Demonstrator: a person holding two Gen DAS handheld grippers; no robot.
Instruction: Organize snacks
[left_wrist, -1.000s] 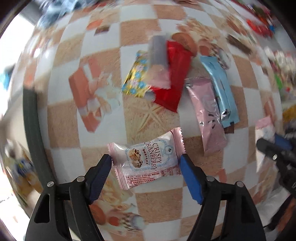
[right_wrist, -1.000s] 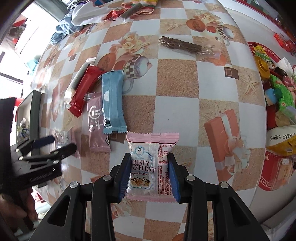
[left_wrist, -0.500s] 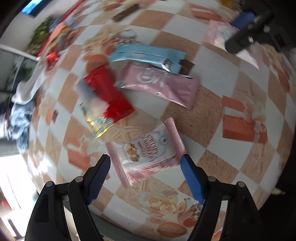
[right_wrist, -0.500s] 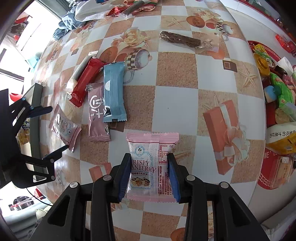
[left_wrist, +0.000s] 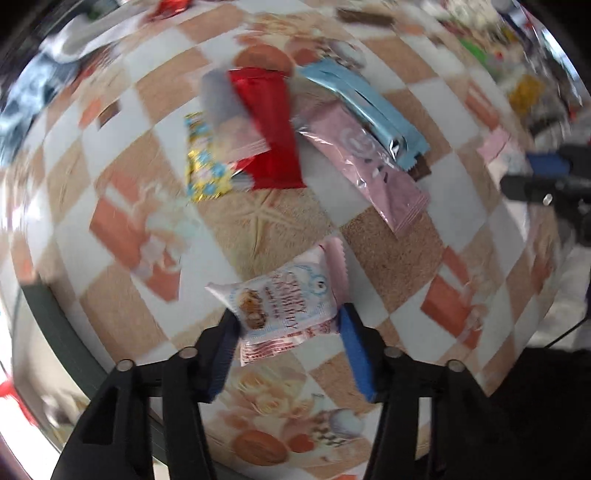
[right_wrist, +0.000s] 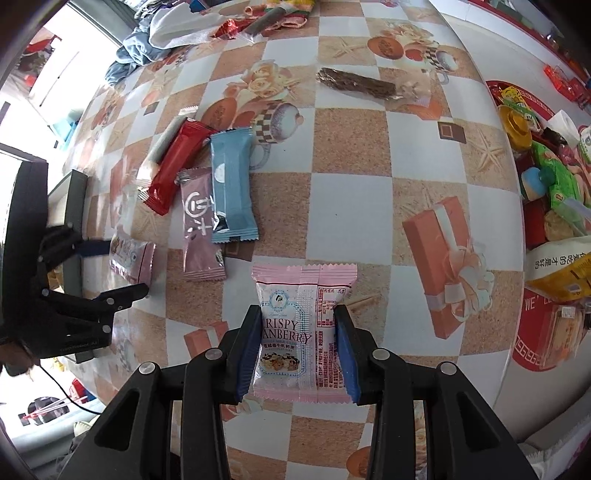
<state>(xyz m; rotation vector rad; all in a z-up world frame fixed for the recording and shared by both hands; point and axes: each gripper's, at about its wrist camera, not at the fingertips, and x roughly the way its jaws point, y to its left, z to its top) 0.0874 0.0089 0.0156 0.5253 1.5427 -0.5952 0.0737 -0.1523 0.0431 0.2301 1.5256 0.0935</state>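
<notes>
Two pink "Crispy Cranberry" packets are in play. My left gripper (left_wrist: 286, 328) points straight down at the table, and its jaws are closing. Both pads touch the sides of one packet (left_wrist: 284, 299), which bulges up between them. In the right wrist view this gripper (right_wrist: 125, 269) is at the far left, straddling the same packet (right_wrist: 133, 254). My right gripper (right_wrist: 297, 332) is shut on the other packet (right_wrist: 303, 325), holding it upright over the checked tablecloth. It also shows at the right edge of the left wrist view, right gripper (left_wrist: 524, 173).
A red packet (right_wrist: 177, 166), a light-blue packet (right_wrist: 231, 188) and a mauve packet (right_wrist: 201, 225) lie together mid-table. A brown bar in clear wrap (right_wrist: 354, 83) lies farther back. A red tray (right_wrist: 524, 354) full of snacks sits at the right. Clothes (right_wrist: 147, 33) are heaped at the back left.
The left gripper rolled and shifted over its packet, and its jaws narrowed from well apart until the pads touch it. The right gripper and its packet have not moved.
</notes>
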